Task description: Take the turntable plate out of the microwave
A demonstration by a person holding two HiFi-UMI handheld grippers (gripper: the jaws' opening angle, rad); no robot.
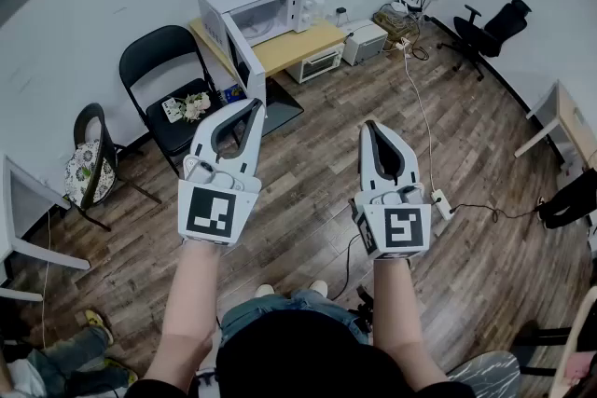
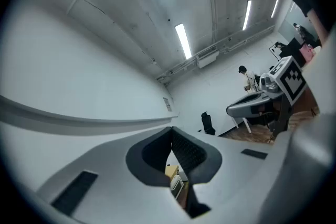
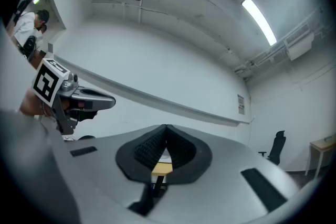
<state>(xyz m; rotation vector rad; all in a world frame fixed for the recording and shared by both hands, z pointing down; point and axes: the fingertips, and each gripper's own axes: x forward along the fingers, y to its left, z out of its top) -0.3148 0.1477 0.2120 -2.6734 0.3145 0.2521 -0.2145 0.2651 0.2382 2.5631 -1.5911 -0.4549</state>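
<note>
Head view shows the microwave (image 1: 259, 9) far off on its wooden tabletop (image 1: 303, 44), and its door looks open. I cannot see the plate; it is likely still inside. The left gripper (image 1: 254, 106) and right gripper (image 1: 370, 126) have closed, empty fingers. Step 1 is walking closer. Only the 2 gripper views show the ceiling lights (image 2: 183, 41).

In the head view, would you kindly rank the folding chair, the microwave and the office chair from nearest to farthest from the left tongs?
From the left tongs:
1. Folding chair, just to the left.
2. Microwave, straight ahead.
3. Office chair, far right.
</note>
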